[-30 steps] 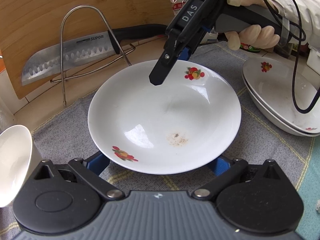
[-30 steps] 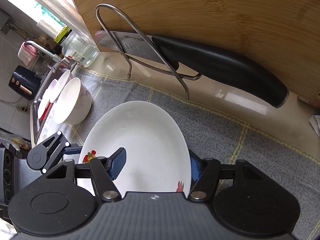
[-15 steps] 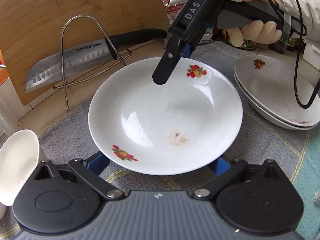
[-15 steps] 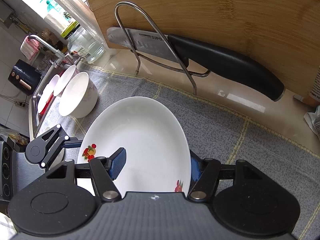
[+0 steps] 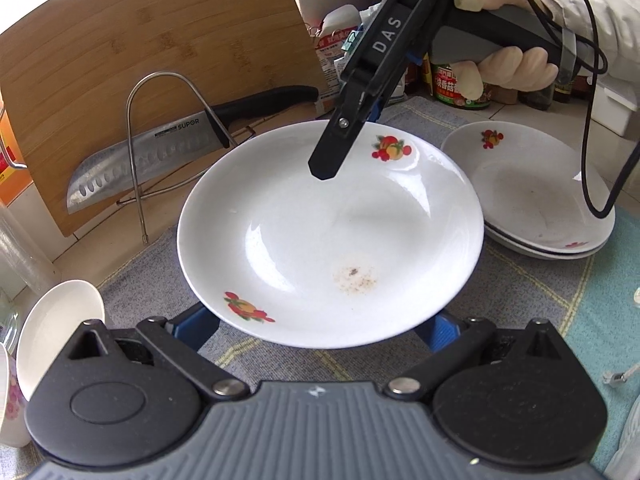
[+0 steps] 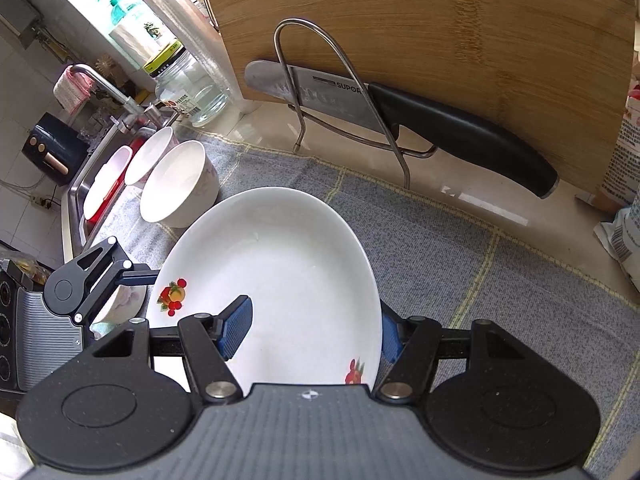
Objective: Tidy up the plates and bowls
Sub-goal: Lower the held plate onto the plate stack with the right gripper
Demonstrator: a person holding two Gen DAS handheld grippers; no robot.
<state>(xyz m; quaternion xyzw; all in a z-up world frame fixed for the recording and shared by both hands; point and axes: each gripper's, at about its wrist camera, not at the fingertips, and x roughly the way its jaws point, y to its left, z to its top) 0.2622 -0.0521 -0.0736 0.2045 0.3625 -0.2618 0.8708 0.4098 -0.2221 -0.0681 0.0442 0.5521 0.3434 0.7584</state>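
Note:
A white plate (image 5: 320,232) with fruit decals and a brown smear hangs above the grey mat. My right gripper (image 6: 312,332) is shut on its rim, one blue pad (image 6: 236,326) inside the plate and the other outside. The left wrist view shows this right gripper (image 5: 348,136) reaching down onto the plate's far rim. My left gripper (image 5: 316,326) is open, its blue fingers (image 5: 196,324) spread wide beneath the plate's near edge. Whether the plate rests on them I cannot tell. A stack of matching plates (image 5: 532,200) lies to the right.
White bowls (image 6: 176,184) stand by the sink (image 6: 76,196); one bowl (image 5: 56,328) is close at the left. A knife (image 5: 160,148) rests in a wire rack (image 5: 136,152) against a leaning bamboo board (image 5: 160,40). Jars and packets line the back.
Both grippers and the plate have risen together. The mat, knife rack and bowls look farther off, and more of the plate stack has come into view at the right.

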